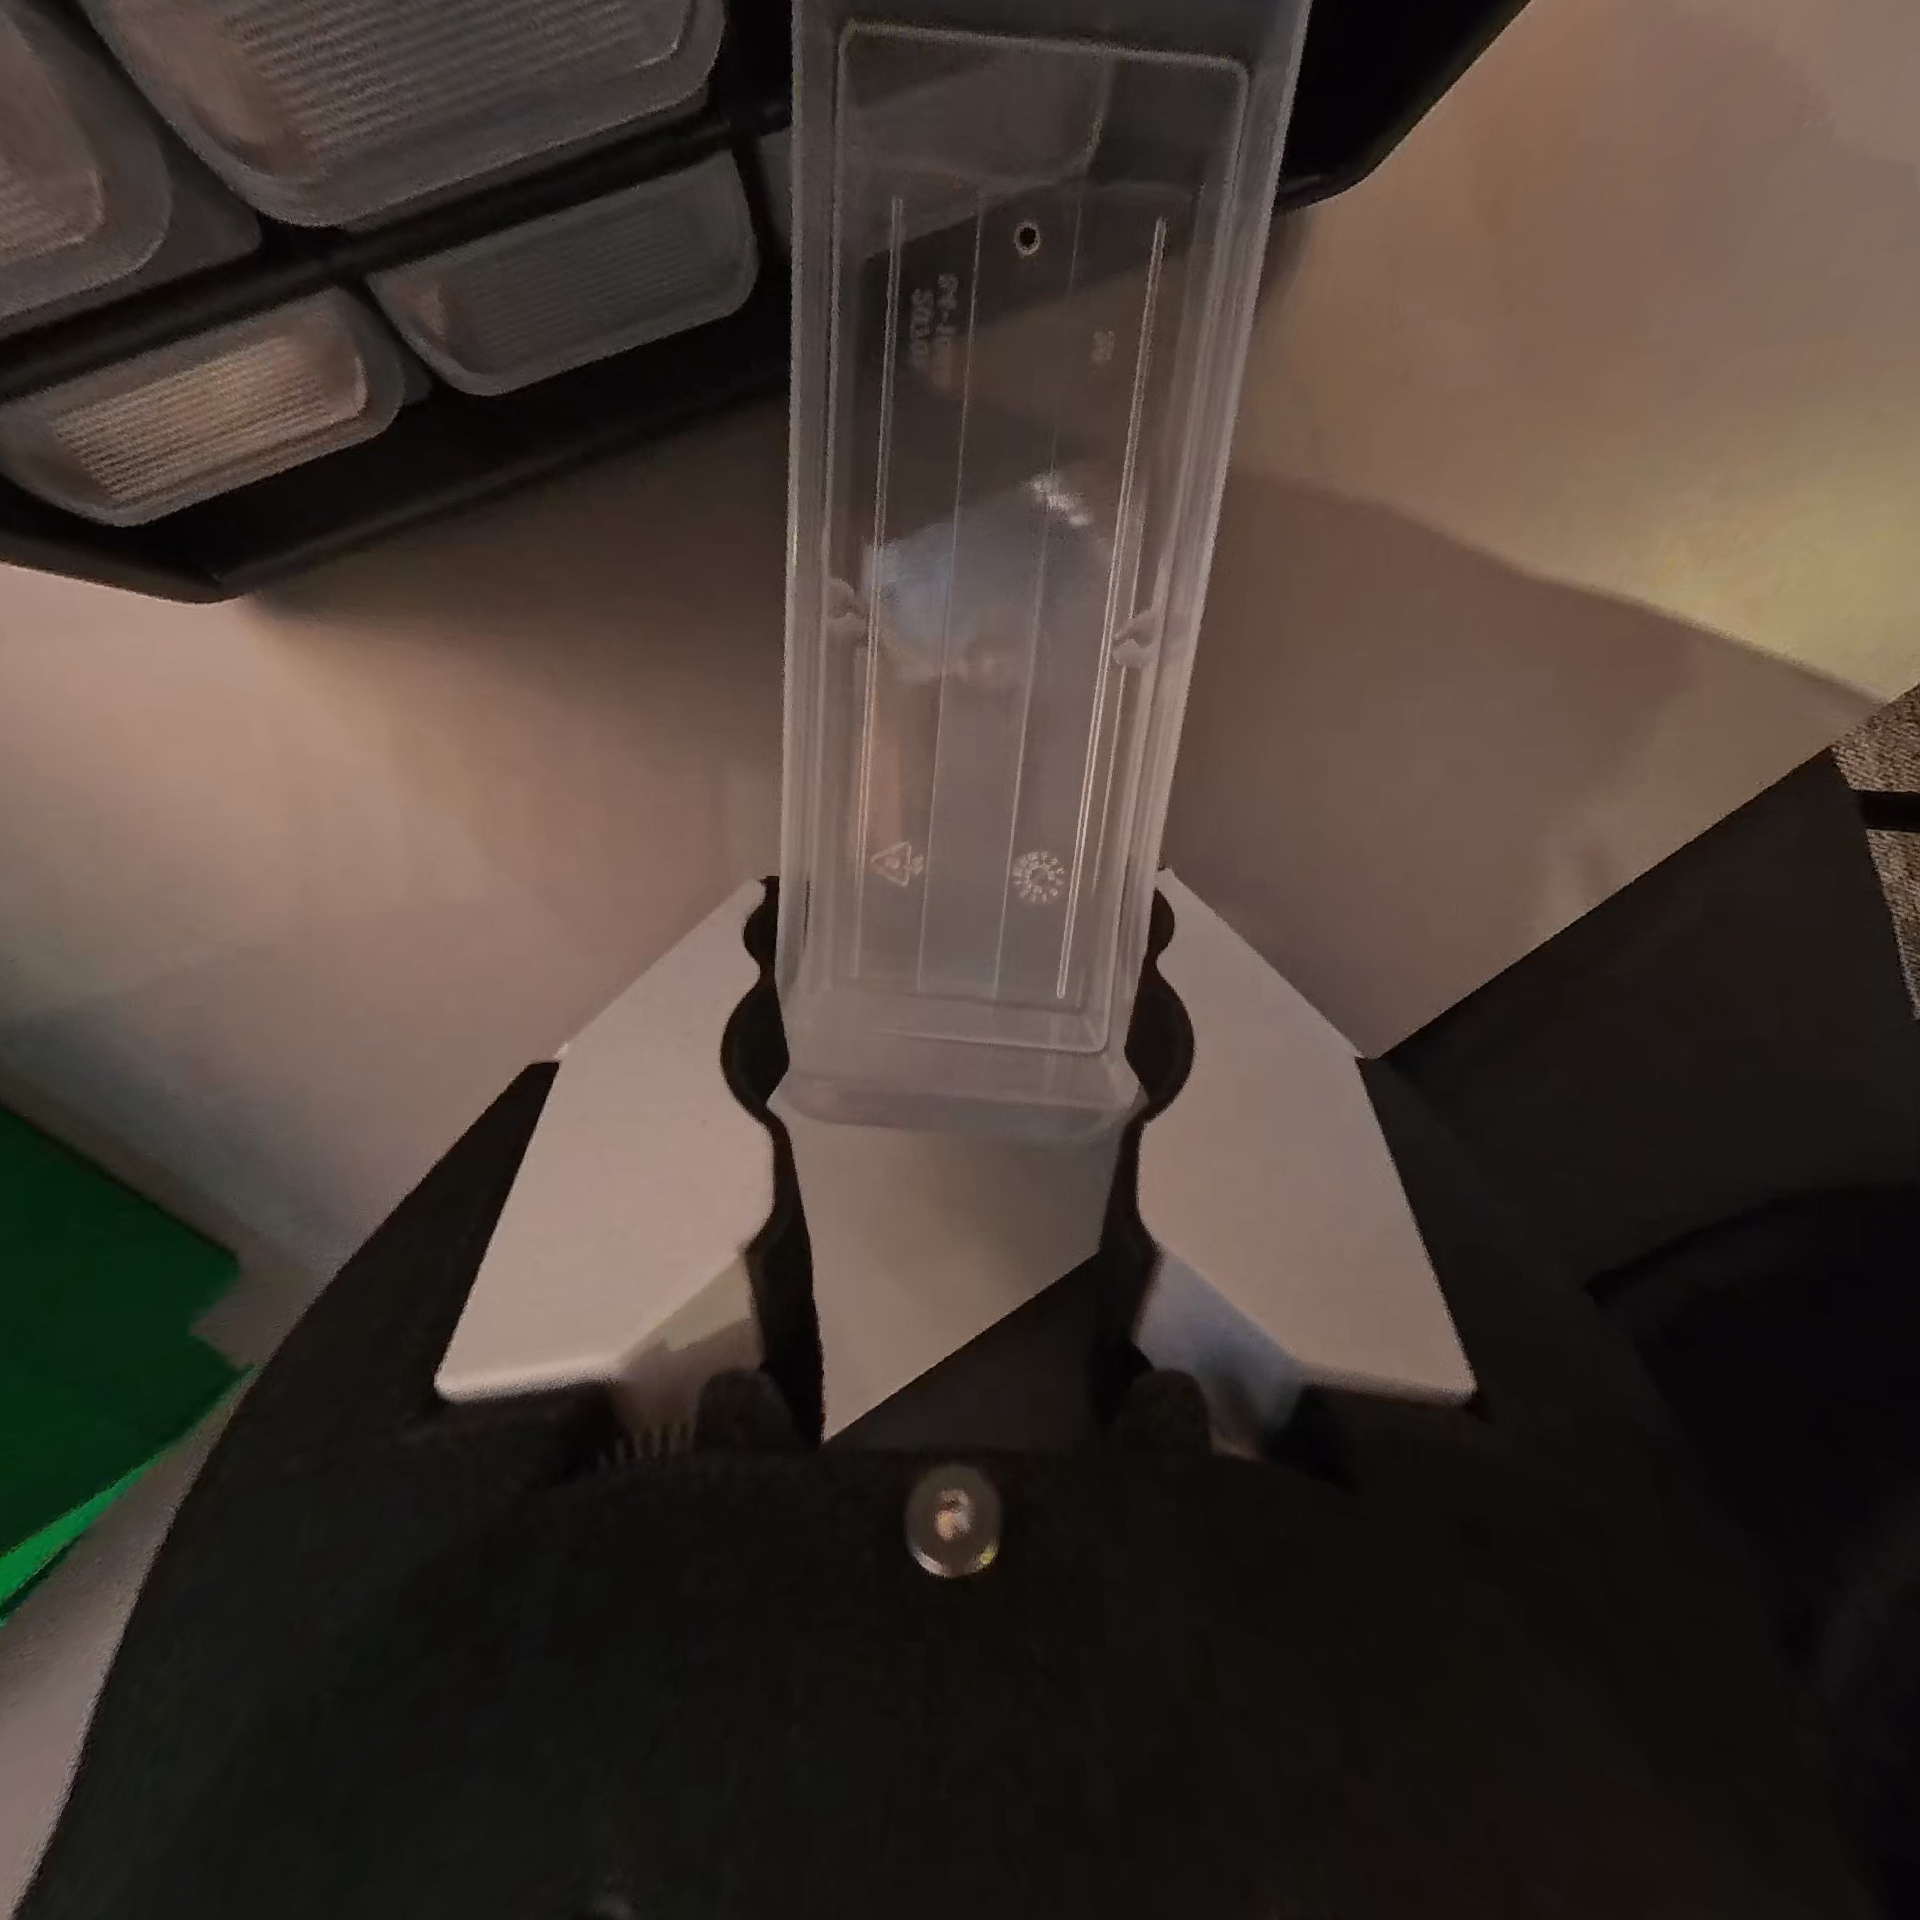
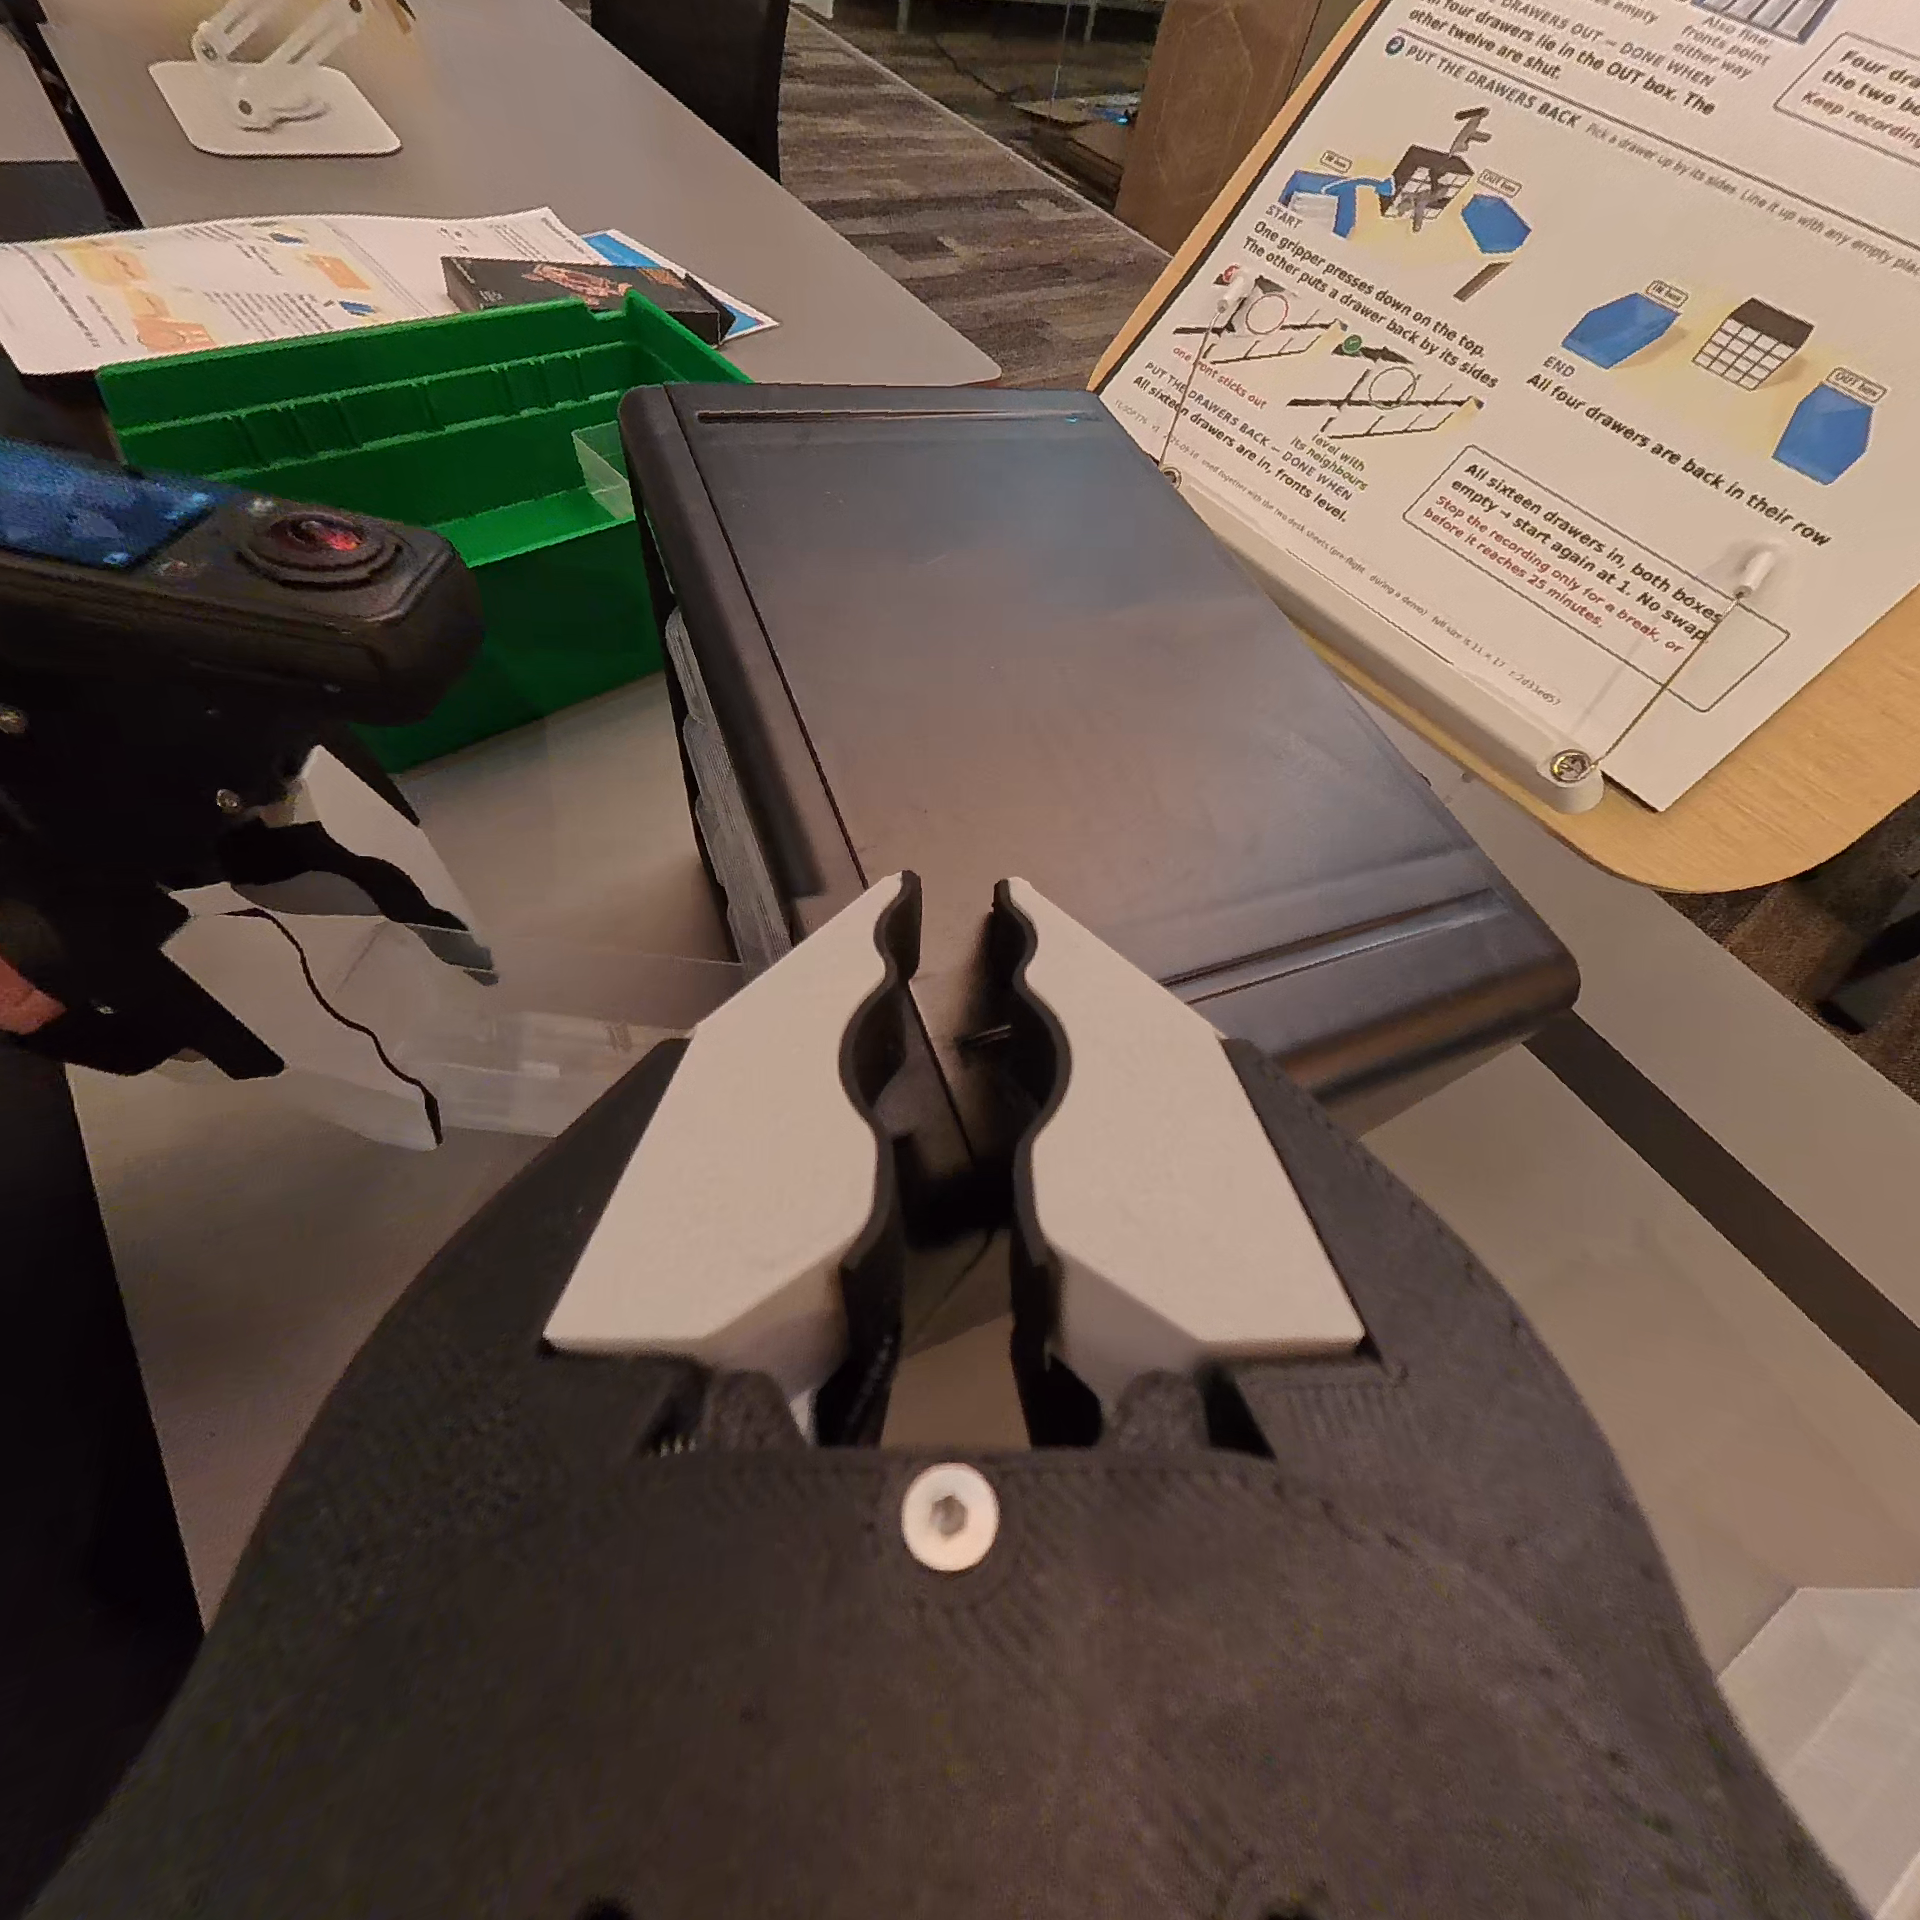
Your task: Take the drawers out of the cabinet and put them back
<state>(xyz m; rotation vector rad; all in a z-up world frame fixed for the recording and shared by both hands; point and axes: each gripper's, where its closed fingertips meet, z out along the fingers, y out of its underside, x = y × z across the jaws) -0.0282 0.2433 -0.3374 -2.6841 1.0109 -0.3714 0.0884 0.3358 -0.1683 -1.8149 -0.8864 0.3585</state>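
The clear plastic drawer (image 1: 1023, 582), long and narrow, is clamped by its two sides near one end between the fingers of the left hand-held gripper (image 1: 961, 997). Its far end reaches to the face of the black plastic drawer cabinet (image 2: 1091, 665), where frosted drawer fronts (image 1: 561, 281) sit in their slots. I cannot tell whether that end is already inside a slot or only just in front of one. The side grip looks chosen to keep the drawer straight and level for sliding along its length.

The cabinet stands on the grey bench (image 2: 1621, 1195), and the right hand-held gripper (image 2: 956, 904) is at the cabinet's top near edge, its fingers nearly together with only a narrow gap and nothing between them. To my eye it is there to press down and steady the cabinet while the drawer moves, though I cannot be sure that it touches.

Behind the cabinet sits a green plastic bin (image 2: 416, 436) with a clear piece in it. To the right leans a printed instruction sheet on a wooden board (image 2: 1558, 364).
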